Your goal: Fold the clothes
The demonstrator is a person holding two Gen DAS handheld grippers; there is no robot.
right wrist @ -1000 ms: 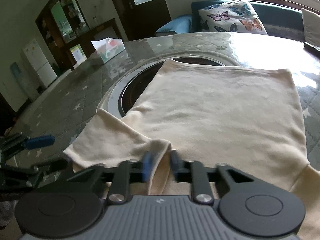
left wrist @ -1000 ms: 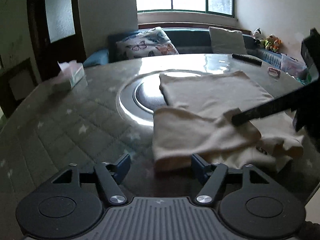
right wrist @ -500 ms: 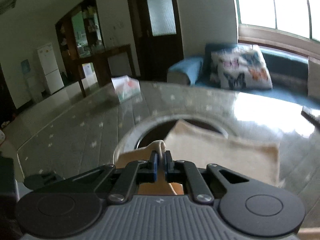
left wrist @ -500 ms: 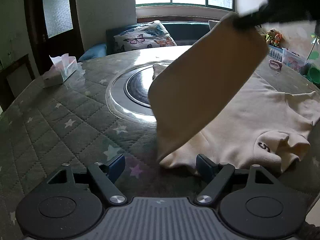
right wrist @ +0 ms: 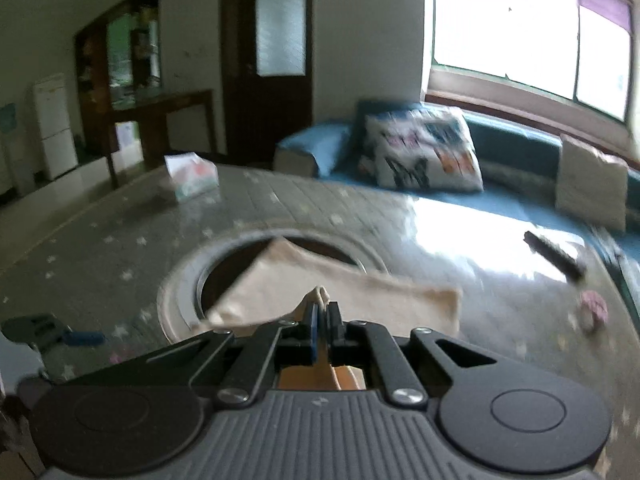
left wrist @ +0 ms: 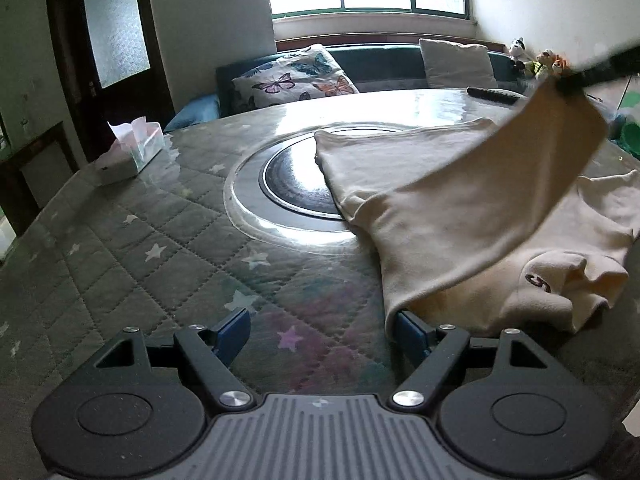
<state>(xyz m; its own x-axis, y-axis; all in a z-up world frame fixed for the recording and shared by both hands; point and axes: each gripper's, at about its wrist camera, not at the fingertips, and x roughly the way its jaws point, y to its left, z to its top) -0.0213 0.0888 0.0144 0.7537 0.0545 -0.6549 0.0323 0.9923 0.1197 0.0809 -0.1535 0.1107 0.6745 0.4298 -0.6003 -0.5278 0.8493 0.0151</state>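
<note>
A cream long-sleeved top (left wrist: 432, 168) lies on the round table, its body over the centre ring. My right gripper (right wrist: 322, 316) is shut on the end of one sleeve (right wrist: 318, 294). In the left wrist view that sleeve (left wrist: 504, 196) stretches up and to the right to the dark gripper tip (left wrist: 580, 78), well above the table. My left gripper (left wrist: 322, 332) is open and empty, low over the table; its right finger (left wrist: 412, 332) is at the top's near edge. The shirt body also shows in the right wrist view (right wrist: 340, 284).
The table has a quilted star-patterned cover (left wrist: 132, 264) and a glass turntable ring (left wrist: 292, 184). A tissue box (left wrist: 130, 152) stands at the left. A remote (left wrist: 496, 95) lies at the far right. A sofa with a butterfly cushion (left wrist: 296, 80) is behind.
My right gripper closed on the sleeve end, lifted it off the table and has carried it up and to the right. My left gripper stayed open near the top's edge.
</note>
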